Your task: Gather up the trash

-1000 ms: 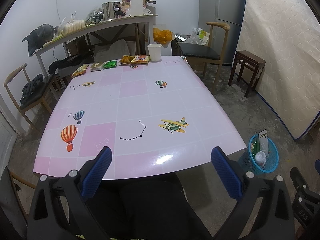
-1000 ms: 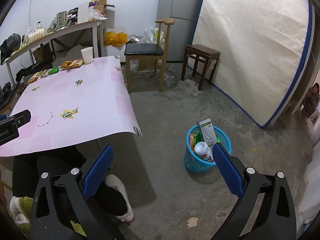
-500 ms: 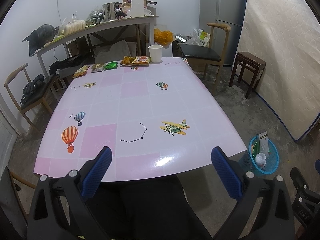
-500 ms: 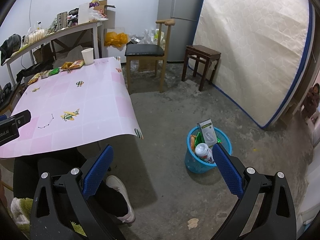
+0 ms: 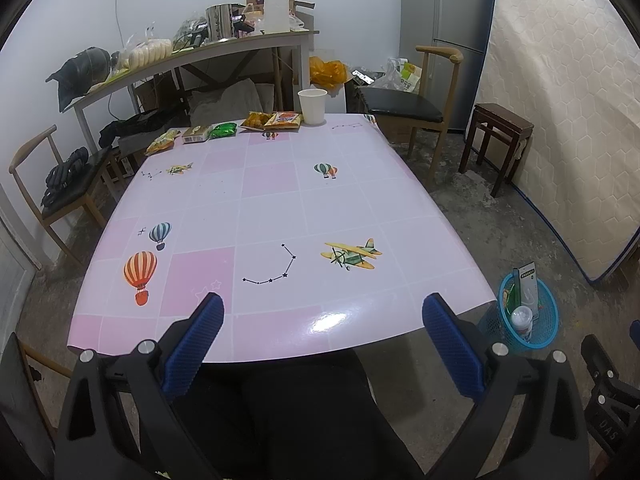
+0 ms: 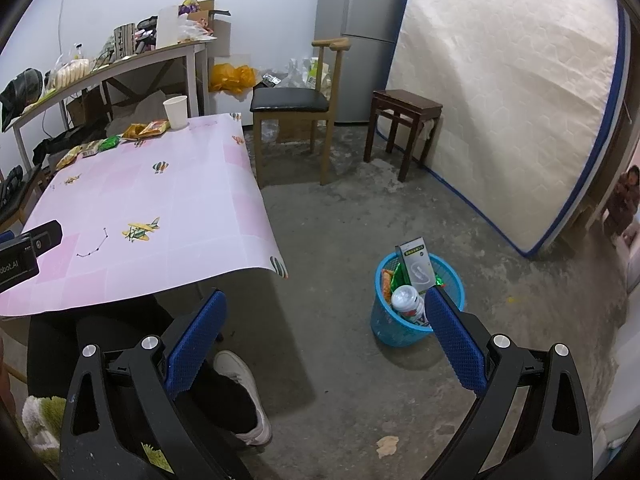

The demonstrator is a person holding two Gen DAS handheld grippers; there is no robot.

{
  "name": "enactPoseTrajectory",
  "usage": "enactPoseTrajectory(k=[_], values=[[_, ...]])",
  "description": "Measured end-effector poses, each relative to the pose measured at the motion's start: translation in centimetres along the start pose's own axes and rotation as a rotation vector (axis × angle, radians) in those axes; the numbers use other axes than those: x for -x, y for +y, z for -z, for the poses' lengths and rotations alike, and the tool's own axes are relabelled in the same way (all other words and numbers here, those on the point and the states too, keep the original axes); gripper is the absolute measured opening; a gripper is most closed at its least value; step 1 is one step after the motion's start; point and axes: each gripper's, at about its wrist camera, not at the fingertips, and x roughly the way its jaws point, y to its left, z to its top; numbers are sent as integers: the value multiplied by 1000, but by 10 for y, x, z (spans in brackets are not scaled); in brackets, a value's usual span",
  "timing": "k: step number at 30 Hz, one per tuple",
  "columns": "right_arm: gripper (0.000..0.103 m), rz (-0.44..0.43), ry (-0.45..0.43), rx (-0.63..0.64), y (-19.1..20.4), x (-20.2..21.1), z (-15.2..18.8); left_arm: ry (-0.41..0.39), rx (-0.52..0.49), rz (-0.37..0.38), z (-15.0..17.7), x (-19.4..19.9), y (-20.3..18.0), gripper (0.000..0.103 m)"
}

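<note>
A wooden chair (image 6: 298, 108) stands beside a dark stool (image 6: 406, 114).

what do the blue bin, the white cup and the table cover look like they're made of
Blue bin: likely moulded plastic, its wall an open mesh. White cup: probably paper, matte, with a rolled rim. Table cover: seemingly glossy vinyl or oilcloth, given the glare patch and its curling corner.

Snack packets (image 5: 224, 130) lie in a row along the far edge of the table (image 5: 280, 200), with a paper cup (image 5: 312, 106) at their right end. A trash basket (image 6: 418, 304) sits on the floor to the table's right, with a box (image 6: 418, 264) and a bottle (image 6: 408, 300) in it.
</note>
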Motion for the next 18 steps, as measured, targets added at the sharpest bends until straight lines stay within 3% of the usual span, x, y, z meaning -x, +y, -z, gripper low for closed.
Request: enactPoseTrajectory(k=[18], values=[[95, -1, 1, -3, 0, 0, 0, 4, -1, 0, 0, 1, 0, 97]])
